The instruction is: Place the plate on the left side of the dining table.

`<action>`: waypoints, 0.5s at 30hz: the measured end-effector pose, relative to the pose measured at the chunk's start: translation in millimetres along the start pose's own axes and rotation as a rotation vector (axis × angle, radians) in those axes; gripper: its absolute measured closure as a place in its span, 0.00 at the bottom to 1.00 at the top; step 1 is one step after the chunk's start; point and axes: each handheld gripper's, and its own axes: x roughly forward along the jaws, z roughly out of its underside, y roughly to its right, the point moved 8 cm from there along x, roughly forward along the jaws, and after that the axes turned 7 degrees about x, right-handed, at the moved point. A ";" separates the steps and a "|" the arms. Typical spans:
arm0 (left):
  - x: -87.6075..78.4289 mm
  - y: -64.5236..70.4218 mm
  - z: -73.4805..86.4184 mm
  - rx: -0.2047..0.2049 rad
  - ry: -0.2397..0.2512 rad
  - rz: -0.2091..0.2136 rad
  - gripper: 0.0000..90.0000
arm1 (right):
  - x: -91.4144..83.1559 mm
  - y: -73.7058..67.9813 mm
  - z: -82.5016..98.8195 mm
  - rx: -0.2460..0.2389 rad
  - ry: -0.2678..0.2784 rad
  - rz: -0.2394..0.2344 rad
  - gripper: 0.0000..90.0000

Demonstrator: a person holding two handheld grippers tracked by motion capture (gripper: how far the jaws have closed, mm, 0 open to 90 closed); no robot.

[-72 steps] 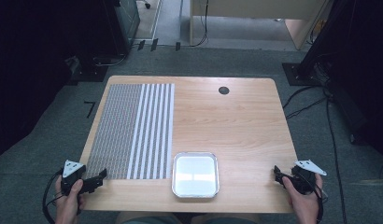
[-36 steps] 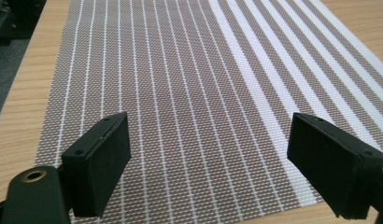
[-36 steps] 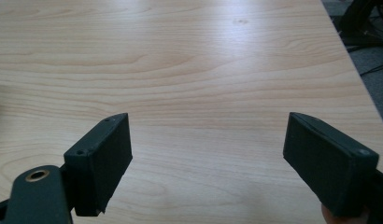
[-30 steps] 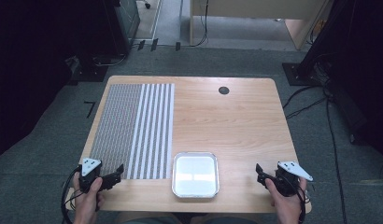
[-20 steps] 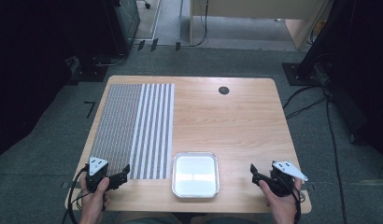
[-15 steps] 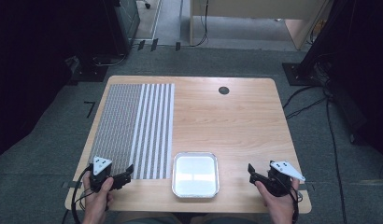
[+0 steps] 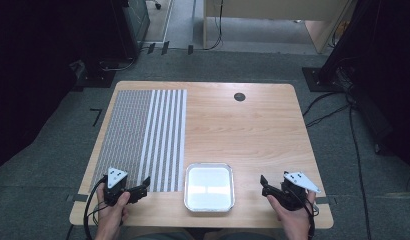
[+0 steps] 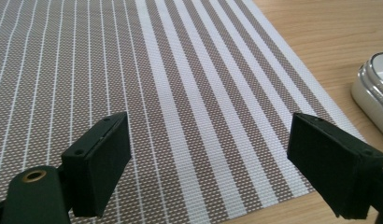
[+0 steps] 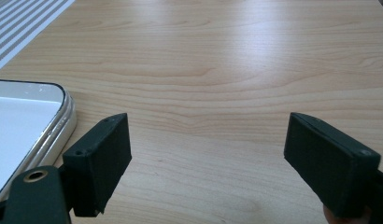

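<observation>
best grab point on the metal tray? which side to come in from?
Probably the raised rim of the tray on its right edge, approached by the right gripper, which sits open just beside it. The tray lies flat and shallow, so one jaw inside the lip and one outside looks the only purchase.

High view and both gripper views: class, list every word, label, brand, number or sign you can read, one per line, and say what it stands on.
None: no readable text in these pictures.
Striped placemat: woven lines, no lettering.
White tray: plain, unmarked.
Wooden table: bare grain and a dark round cable hole, no label.
Left hand-held gripper and right hand-held gripper: black jaws and grey plates carry no legible marking.
</observation>
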 end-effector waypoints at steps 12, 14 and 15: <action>1.7 15.6 -3.9 0.007 0.016 0.046 0.13 | 0.6 -12.3 0.3 -0.014 0.005 -0.012 0.16; 1.8 18.5 -4.7 0.019 0.023 0.042 0.15 | 0.8 -13.0 0.4 -0.015 0.005 -0.012 0.16; 1.5 22.4 -5.2 0.047 0.030 0.038 0.16 | 1.0 -14.8 0.3 -0.009 0.006 -0.014 0.16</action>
